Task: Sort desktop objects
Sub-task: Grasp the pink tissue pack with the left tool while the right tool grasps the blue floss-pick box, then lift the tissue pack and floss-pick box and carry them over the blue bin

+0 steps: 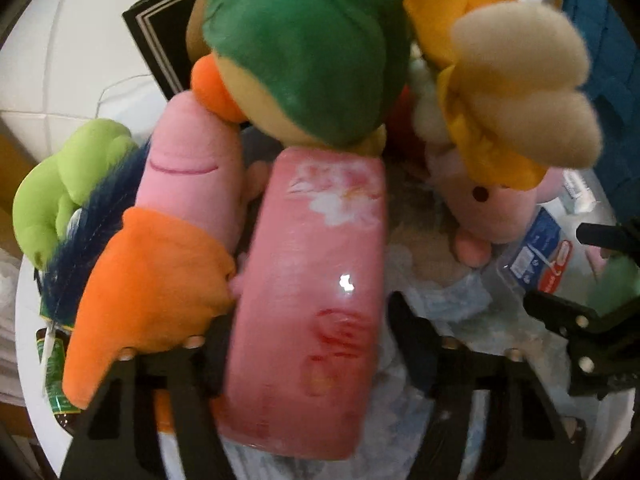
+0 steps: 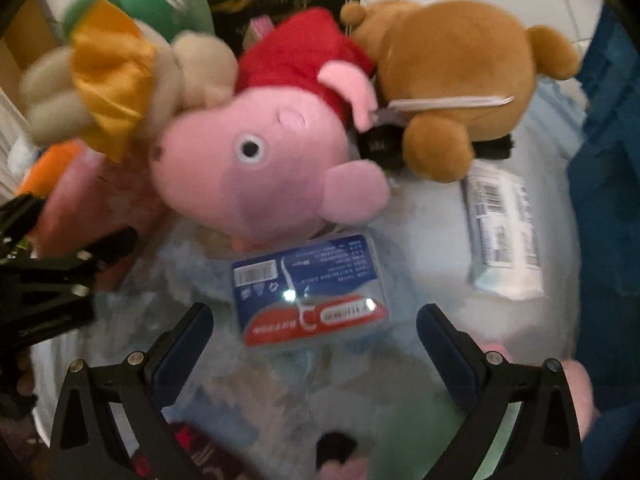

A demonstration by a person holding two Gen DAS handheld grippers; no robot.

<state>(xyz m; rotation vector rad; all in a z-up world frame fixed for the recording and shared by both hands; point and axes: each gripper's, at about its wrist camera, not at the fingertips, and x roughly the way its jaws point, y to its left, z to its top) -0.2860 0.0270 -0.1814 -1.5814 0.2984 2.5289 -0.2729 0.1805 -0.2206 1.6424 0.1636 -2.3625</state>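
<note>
My left gripper point(image 1: 308, 332) has its jaws around a pink tissue pack point(image 1: 316, 280) with white flowers; whether they press on it is unclear. The pack lies against a pile of plush toys: a green frog point(image 1: 304, 60), a pink and orange plush point(image 1: 180, 208) and a cream and yellow doll point(image 1: 516, 92). My right gripper point(image 2: 316, 328) is open and empty over a blue and red floss box point(image 2: 312, 288). Just beyond the box lies a pink pig plush point(image 2: 260, 168) in a red dress, with a brown bear point(image 2: 452, 80) to its right. The left gripper shows at the left edge of the right wrist view point(image 2: 48, 280).
A white wipes pack point(image 2: 504, 232) lies right of the floss box. A black box point(image 1: 160, 36) stands behind the toys. A lime green plush point(image 1: 68, 184) sits at far left. A blue bin wall point(image 2: 608, 180) borders the right side. Crinkled clear wrap covers the round white table point(image 2: 440, 216).
</note>
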